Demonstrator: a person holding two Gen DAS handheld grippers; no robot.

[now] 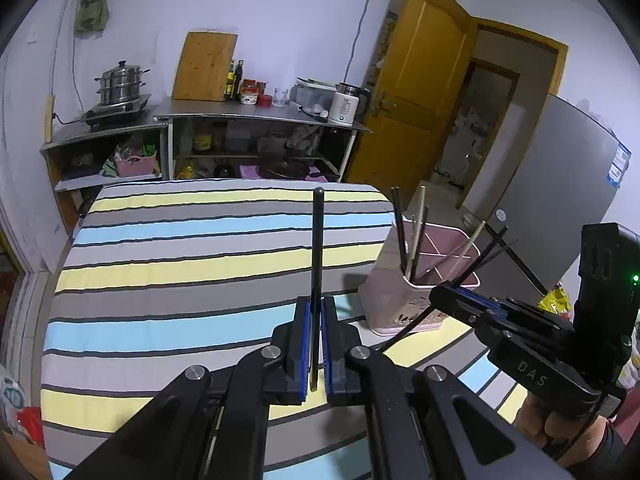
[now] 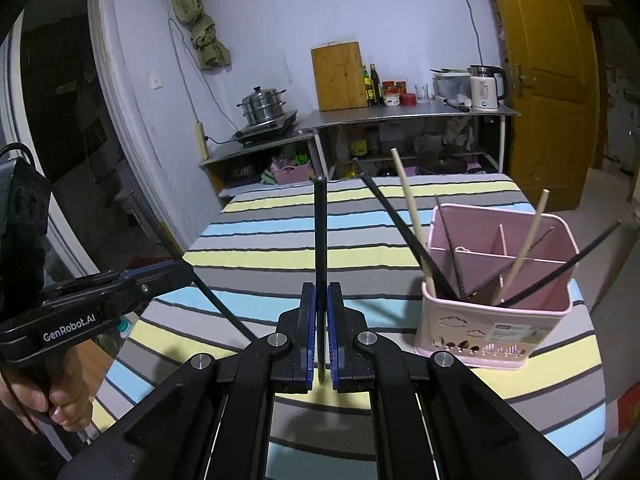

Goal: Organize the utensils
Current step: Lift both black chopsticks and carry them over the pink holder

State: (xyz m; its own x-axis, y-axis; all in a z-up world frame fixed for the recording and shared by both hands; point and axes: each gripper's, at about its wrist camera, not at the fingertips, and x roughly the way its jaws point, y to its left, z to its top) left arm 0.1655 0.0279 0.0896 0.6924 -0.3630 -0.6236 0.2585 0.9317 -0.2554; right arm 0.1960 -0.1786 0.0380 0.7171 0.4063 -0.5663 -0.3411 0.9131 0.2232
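My left gripper (image 1: 317, 302) is shut on a black chopstick (image 1: 318, 240) that sticks out ahead over the striped tablecloth (image 1: 180, 260). My right gripper (image 2: 321, 288) is shut on a second black chopstick (image 2: 320, 232) in the same way. Each gripper appears in the other's view: the right gripper (image 1: 436, 292) has its stick (image 1: 404, 332) slanting in front of the holder, and the left gripper (image 2: 188, 268) has its stick (image 2: 224, 308) slanting down. A pink divided utensil holder (image 1: 394, 300) (image 2: 480, 320) stands on the table's right side with several wooden and black chopsticks leaning in it.
A steel counter (image 1: 260, 114) behind the table carries a cutting board (image 1: 204, 66), bottles, jars and a white kettle (image 2: 484, 90). A steamer pot (image 1: 120, 82) sits on a cooker at the left. A yellow door (image 1: 416, 92) and a grey fridge (image 1: 552, 184) stand to the right.
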